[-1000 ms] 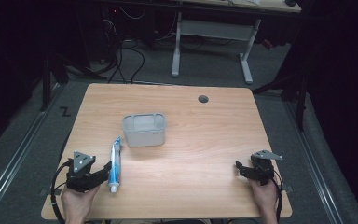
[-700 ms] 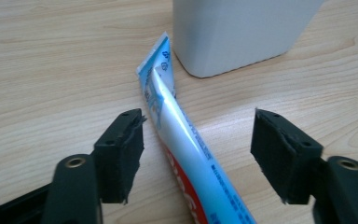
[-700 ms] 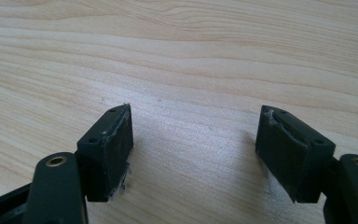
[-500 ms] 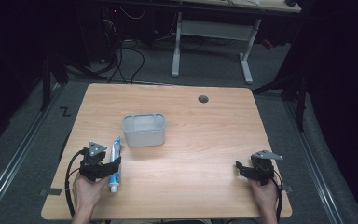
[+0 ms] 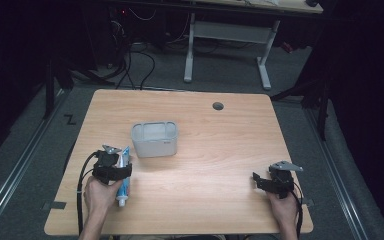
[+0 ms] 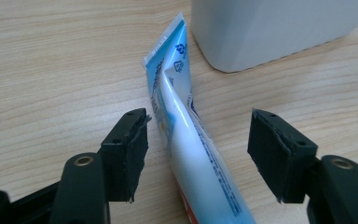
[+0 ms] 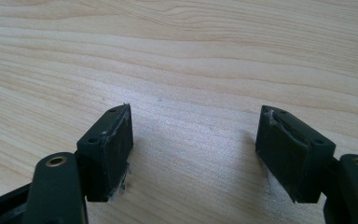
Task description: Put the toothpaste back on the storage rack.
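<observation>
left claw (image 6: 198, 140) spread astride blue-white plastic toothpaste tube (image 6: 191, 154) | right claw (image 7: 193, 149) spread over bare light wooden counter (image 7: 191, 56)

We see lab or workshop: dark curtained surround, wooden desk (image 5: 195, 145) with cable grommet hole (image 5: 218, 106), loose cables (image 5: 130, 60) on grey carpet, second metal-legged bench (image 5: 227, 35) behind, floor rail (image 5: 15, 165) alongside.

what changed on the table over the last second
The left gripper moved right and forward, and now has its open jaws either side of the toothpaste tube without closing on it. The tube, the white container and the right gripper, open over bare table, stayed where they were.
</observation>
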Demonstrator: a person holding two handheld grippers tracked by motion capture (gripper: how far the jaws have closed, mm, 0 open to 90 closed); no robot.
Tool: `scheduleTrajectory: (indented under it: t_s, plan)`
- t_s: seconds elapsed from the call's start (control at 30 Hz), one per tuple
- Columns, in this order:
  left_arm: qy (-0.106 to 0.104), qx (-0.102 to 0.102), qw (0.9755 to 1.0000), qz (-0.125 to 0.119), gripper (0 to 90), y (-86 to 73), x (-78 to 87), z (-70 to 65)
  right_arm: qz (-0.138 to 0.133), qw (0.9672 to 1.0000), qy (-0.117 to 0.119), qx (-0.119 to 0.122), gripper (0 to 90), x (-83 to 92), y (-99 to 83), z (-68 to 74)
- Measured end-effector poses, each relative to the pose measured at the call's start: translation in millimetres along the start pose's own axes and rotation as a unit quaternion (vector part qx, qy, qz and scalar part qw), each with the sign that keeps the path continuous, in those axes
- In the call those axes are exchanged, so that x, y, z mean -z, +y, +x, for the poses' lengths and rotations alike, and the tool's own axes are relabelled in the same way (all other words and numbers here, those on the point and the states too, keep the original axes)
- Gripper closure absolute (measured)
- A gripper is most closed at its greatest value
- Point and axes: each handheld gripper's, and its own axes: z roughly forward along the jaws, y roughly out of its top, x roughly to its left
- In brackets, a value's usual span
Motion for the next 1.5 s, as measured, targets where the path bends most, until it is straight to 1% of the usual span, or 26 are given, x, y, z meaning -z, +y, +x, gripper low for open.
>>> scheduleTrajectory:
  t_s: [0.03, 0.07, 0.1, 0.13, 0.17, 0.3, 0.37, 0.4, 0.47, 0.57, 0.63, 0.8, 0.87, 1.07, 1.23, 1.37, 1.47, 1.5]
  plan:
    - [0.001, 0.0, 1.0, 0.003, 38.5, 0.4, -2.1, 0.3, 0.0, 1.0, 0.0, 0.0, 27.4, 0.0, 0.0, 0.0]
    - [0.002, -0.004, 1.0, 0.008, 38.7, 0.8, -4.8, 0.4, 0.0, 1.0, 0.0, 0.0, 27.3, 0.0, 0.0, -0.1]
    - [0.003, -0.01, 0.9999, 0.013, 39.0, 1.0, -6.6, 0.5, 0.0, 1.0, 0.0, 0.0, 27.4, 0.0, -0.1, 0.0]
    - [0.01, -0.02, 0.9994, 0.026, 38.8, 2.2, -10.4, -0.2, 0.0, 1.0, 0.0, 0.0, 27.3, 0.2, -0.2, -0.1]
    - [0.01, -0.02, 0.9994, 0.026, 38.8, 2.2, -10.4, -0.2, 0.0, 1.0, 0.0, 0.0, 27.3, 0.2, -0.2, -0.1]
    - [0.006, -0.012, 0.9996, 0.023, 39.0, 4.1, -13.9, -0.3, 0.0, 1.0, 0.001, 0.002, 27.4, 0.2, -0.2, -0.1]
    - [0.006, -0.007, 0.9995, 0.03, 39.9, 5.0, -17.8, 1.3, 0.0, 1.0, 0.0, 0.002, 27.3, 0.2, -0.2, 0.0]
    - [0.006, -0.007, 0.9995, 0.03, 40.9, 5.0, -17.8, 1.3, 0.0, 1.0, 0.0, 0.002, 27.3, 0.2, -0.2, 0.0]
    - [0.009, -0.003, 0.9995, 0.031, 46.0, 5.3, -19.7, 2.5, 0.0, 1.0, 0.0, 0.002, 27.3, 0.2, -0.3, 0.0]
    - [0.012, 0.009, 0.9993, 0.034, 48.7, 6.1, -21.2, 4.7, 0.0, 1.0, 0.0, 0.001, 27.3, 0.2, -0.3, -0.1]
    - [0.012, 0.011, 0.9992, 0.036, 50.2, 6.4, -22.1, 4.6, 0.0, 1.0, 0.0, 0.001, 27.3, 0.2, -0.3, -0.1]
    - [0.013, 0.016, 0.9986, 0.048, 50.2, 6.3, -28.6, 4.0, 0.0, 1.0, 0.0, 0.001, 27.3, 0.3, -0.3, -0.1]
    - [0.015, 0.015, 0.9982, 0.056, 50.2, 6.3, -31.4, 3.6, 0.0, 1.0, 0.0, 0.001, 27.3, 0.3, -0.3, -0.1]
    - [0.017, 0.027, 0.9976, 0.062, 50.5, 5.5, -37.7, 3.2, 0.0, 1.0, 0.0, 0.002, 27.4, 0.3, -0.3, 0.0]
    - [0.016, 0.035, 0.9973, 0.062, 51.9, 5.8, -37.8, 4.5, 0.0, 1.0, 0.0, 0.001, 27.3, 0.3, -0.3, 0.0]
    - [0.021, 0.038, 0.9972, 0.061, 53.9, 5.8, -37.9, 2.8, 0.0, 1.0, 0.0, 0.001, 27.3, 0.3, -0.3, 0.0]
    - [0.022, 0.04, 0.9971, 0.06, 56.6, 6.2, -38.0, 1.8, 0.0, 1.0, 0.0, 0.001, 27.4, 0.3, -0.3, 0.0]
    - [0.024, 0.04, 0.9971, 0.06, 58.7, 6.4, -38.1, 1.6, 0.0, 1.0, 0.0, 0.001, 27.4, 0.3, -0.3, 0.0]
